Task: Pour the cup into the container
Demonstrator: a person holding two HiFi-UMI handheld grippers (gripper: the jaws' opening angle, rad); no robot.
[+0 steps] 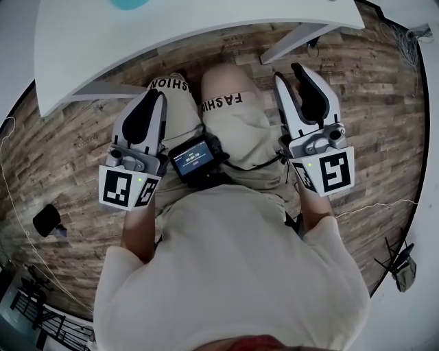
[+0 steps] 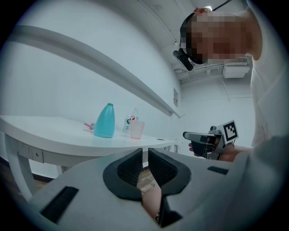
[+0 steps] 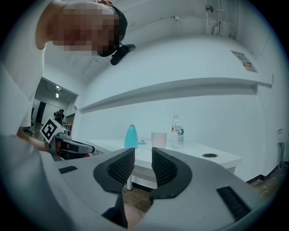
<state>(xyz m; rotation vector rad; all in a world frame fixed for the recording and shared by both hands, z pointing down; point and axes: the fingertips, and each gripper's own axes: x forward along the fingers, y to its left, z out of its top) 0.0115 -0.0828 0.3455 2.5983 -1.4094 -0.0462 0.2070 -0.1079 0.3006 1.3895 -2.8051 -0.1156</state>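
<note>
A pale pink cup (image 2: 137, 129) (image 3: 159, 139) stands on the white table (image 1: 206, 27), between a teal bottle (image 2: 104, 121) (image 3: 131, 136) and a clear water bottle (image 3: 176, 131). Both grippers hang over the seated person's lap, well short of the table. My left gripper (image 1: 152, 96) (image 2: 145, 152) has its jaws a narrow slit apart with nothing between them. My right gripper (image 1: 288, 72) (image 3: 143, 151) also holds nothing, and its pads stand a little apart. In the head view only the teal bottle's top (image 1: 129, 3) shows, and the cup is out of frame.
A small camera with a lit screen (image 1: 195, 159) sits on the person's lap between the grippers. A pink object (image 2: 89, 126) lies left of the teal bottle. The table has a round hole (image 3: 209, 155) near its right end. Wood floor (image 1: 384, 103) and loose cables surround the seat.
</note>
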